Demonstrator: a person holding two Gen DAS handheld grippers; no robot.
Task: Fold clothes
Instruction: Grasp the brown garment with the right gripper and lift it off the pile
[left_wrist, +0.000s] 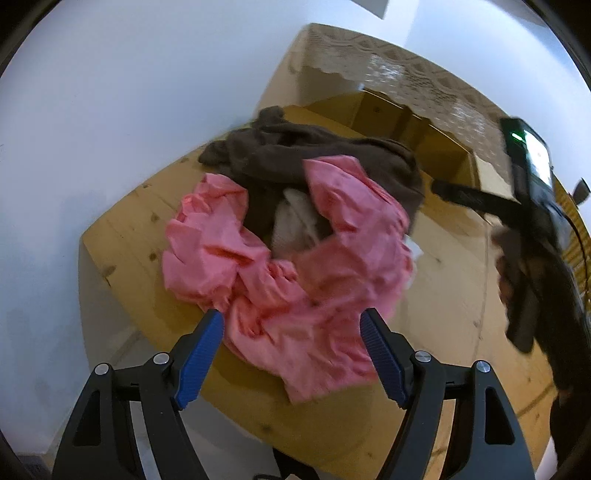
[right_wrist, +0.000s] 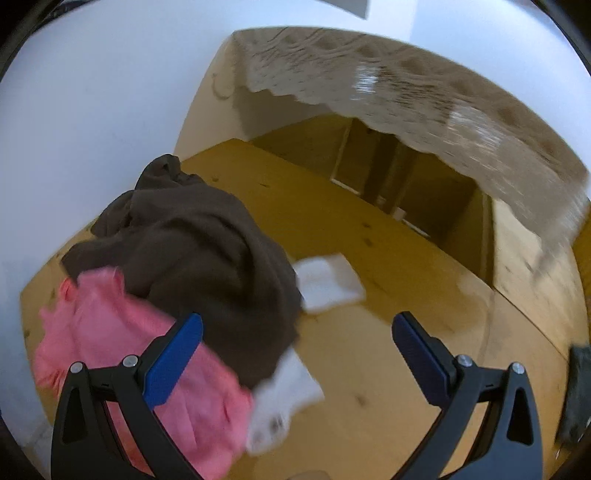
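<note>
Wooden tabletop (left_wrist: 447, 295), knotty pale planks, pushed against white wall (left_wrist: 110, 110). Clothes heaped near tabletop's wall-side edge: pink garment (left_wrist: 295, 280) crumpled toward near corner, dark brown garment (left_wrist: 295, 155) piled behind it, white cloth (right_wrist: 325, 280) poking out beside brown one (blurred). Lace curtain (right_wrist: 424, 110) hangs over wooden cabinet (right_wrist: 424, 184) past far edge. Left tool (left_wrist: 291, 321) wide open, empty, above pink garment. Right tool (right_wrist: 297, 325) wide open, empty, above bare wood beside heap.

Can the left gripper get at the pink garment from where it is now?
Probably yes: the left gripper is open, its fingers framing the pink garment, which lies on top of the pile.
</note>
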